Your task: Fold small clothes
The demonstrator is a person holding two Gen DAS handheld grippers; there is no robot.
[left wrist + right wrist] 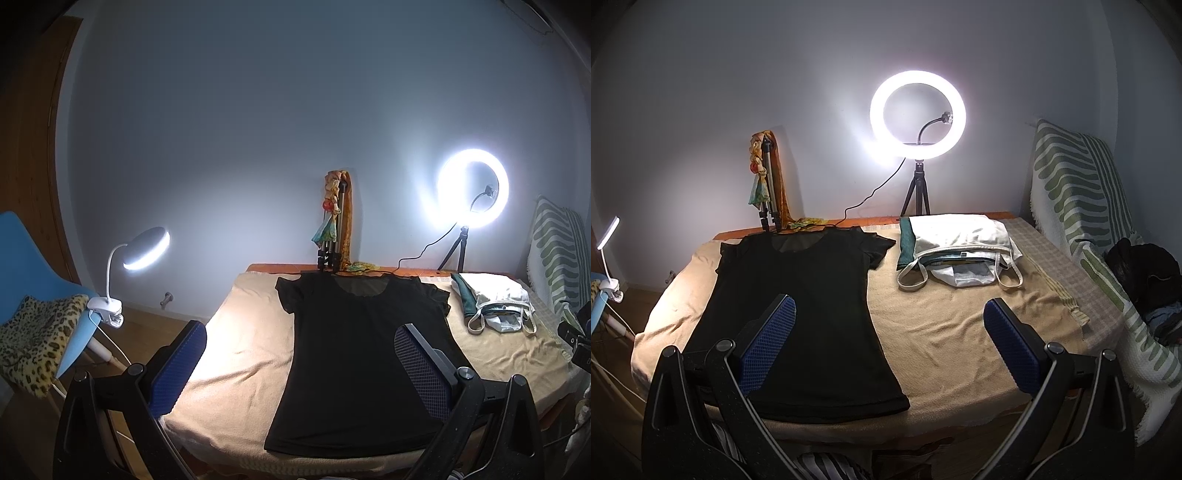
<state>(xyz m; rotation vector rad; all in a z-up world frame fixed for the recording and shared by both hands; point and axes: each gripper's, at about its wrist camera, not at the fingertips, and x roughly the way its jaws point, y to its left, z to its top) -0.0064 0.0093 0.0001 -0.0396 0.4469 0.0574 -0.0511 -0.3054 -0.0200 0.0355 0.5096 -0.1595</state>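
A black short-sleeved top [354,354] lies flat, neck away from me, on a beige towel [243,350] over the table; it also shows in the right wrist view [798,314]. My left gripper [301,339] is open and empty, held above the top's lower half. My right gripper [888,314] is open and empty, above the top's right edge and the bare towel [945,332]. A pile of folded light clothes with straps [960,251] lies at the table's back right, also seen in the left wrist view [495,302].
A ring light on a tripod [918,114] and a folded tripod draped with scarves [768,181] stand at the back edge. A clip lamp [144,251] and a blue chair [33,258] are left. A striped cloth with dark clothes [1108,229] is right.
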